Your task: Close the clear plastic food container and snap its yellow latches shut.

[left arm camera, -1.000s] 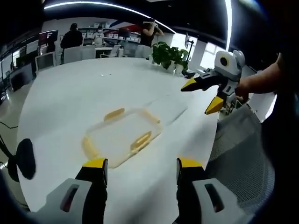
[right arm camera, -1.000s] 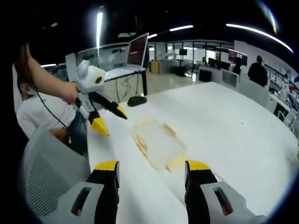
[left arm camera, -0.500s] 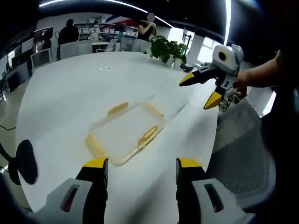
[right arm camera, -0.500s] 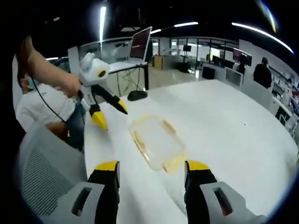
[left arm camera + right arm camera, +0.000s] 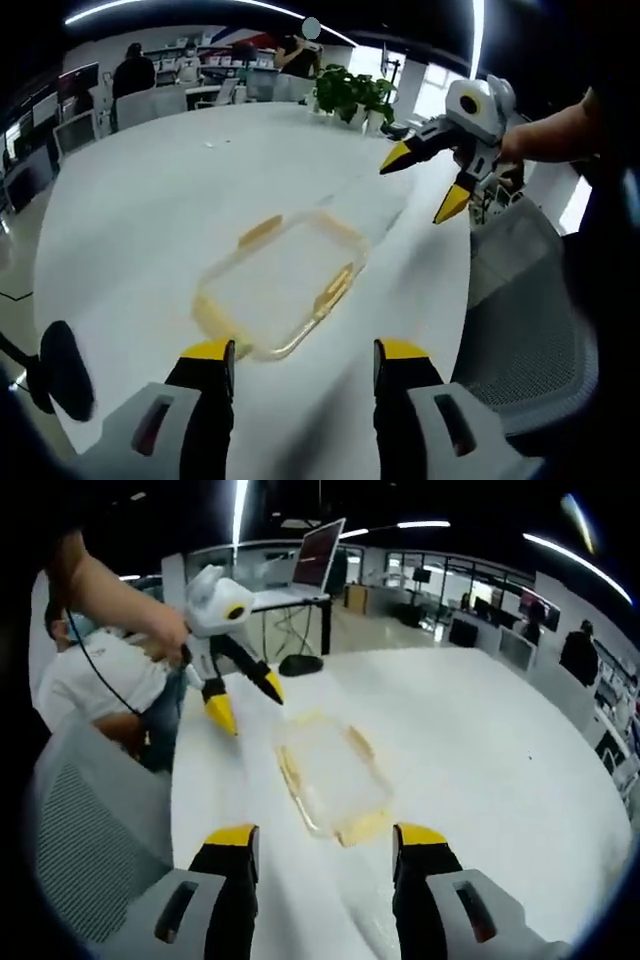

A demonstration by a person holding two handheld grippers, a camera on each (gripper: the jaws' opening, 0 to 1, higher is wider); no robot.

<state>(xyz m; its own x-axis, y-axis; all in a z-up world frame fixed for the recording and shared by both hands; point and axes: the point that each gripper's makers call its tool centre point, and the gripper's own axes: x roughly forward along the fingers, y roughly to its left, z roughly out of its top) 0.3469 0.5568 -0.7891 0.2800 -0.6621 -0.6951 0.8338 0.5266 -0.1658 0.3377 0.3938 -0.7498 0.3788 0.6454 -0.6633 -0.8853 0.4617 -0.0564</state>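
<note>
The clear plastic food container (image 5: 282,283) is seen lying on the white table (image 5: 130,210), at centre frame in both views. Its yellow latches (image 5: 334,290) appear unfastened, so the snapping seemingly remains to be done. The left gripper (image 5: 303,352) and right gripper (image 5: 325,838) are held spread and empty, short of it.

A food container (image 5: 283,284) lies on a table (image 5: 130,210). The left gripper (image 5: 300,360) hovers at its near side, the right gripper (image 5: 425,185) beyond its far corner. Plants (image 5: 350,95) stand at the table's far edge, well apart.
</note>
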